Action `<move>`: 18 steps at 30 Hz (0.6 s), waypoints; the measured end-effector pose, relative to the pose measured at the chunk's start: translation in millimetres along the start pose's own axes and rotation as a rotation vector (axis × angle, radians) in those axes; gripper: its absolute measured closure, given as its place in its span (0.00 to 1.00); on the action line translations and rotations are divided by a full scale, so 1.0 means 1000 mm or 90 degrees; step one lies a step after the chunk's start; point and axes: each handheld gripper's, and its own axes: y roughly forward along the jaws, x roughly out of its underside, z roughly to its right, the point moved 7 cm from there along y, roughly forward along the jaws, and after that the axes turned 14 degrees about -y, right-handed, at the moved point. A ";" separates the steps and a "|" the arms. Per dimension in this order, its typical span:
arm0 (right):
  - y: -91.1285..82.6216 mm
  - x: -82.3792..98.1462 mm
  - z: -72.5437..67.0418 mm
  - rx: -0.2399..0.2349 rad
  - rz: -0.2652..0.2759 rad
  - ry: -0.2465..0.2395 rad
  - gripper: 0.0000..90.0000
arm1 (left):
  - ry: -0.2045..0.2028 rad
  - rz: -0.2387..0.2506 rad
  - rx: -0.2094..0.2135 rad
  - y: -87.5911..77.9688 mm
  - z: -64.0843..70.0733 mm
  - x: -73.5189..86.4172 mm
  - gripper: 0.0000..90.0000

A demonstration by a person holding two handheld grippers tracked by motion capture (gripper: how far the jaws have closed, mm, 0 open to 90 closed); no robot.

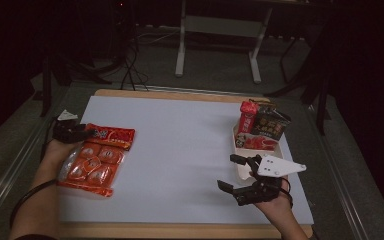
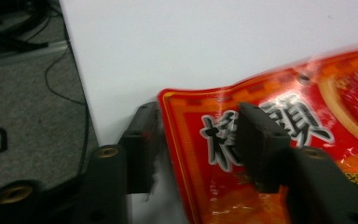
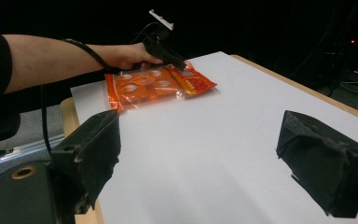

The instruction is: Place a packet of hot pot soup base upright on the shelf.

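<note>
Counter (image 1: 190,145), white-topped, wood-edged. Orange-red plastic snack bag (image 1: 94,159) lying flat at its left edge. Left tongs (image 2: 200,140): half-open, straddling the bag's printed top corner, pads not visibly pressing. Right tongs (image 3: 205,154): wide apart, empty, above bare counter.

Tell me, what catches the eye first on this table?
The bright orange snack bag at the table's left edge, its red top corner sitting between the left gripper jaws. Across the white sheet, a tray of red and dark packets stands by the right gripper, whose jaws gape empty.
</note>
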 end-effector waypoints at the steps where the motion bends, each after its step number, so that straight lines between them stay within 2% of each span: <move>1: 0.000 0.000 0.000 0.000 0.000 -0.001 0.15 | -0.005 -0.003 -0.002 0.000 0.000 0.000 0.59; 2: 0.000 0.001 0.000 0.000 -0.002 -0.002 0.15 | -0.003 -0.004 0.005 0.000 0.002 0.000 0.62; 3: 0.000 0.001 0.000 -0.001 -0.002 -0.001 0.15 | -0.004 -0.003 -0.002 0.000 0.003 0.000 0.67; 5: 0.000 0.001 0.001 -0.003 0.000 0.003 0.15 | -0.008 -0.002 -0.010 0.000 0.003 -0.001 0.67; 8: 0.001 0.002 0.001 -0.005 -0.005 0.001 0.15 | -0.032 -0.004 -0.016 0.000 -0.001 -0.001 0.54; 10: 0.002 0.003 0.001 -0.005 -0.009 -0.002 0.15 | -0.024 -0.007 -0.018 0.000 0.000 -0.001 0.53; 14: 0.003 0.004 0.001 -0.009 -0.011 0.004 0.15 | -0.032 -0.011 -0.015 0.000 0.001 -0.002 0.59; 16: 0.003 0.004 0.002 -0.008 -0.010 0.003 0.15 | -0.025 -0.015 -0.010 0.000 0.003 -0.002 0.69; 18: 0.003 0.004 0.002 -0.007 -0.009 0.006 0.15 | -0.030 -0.017 -0.007 0.000 0.003 -0.001 0.70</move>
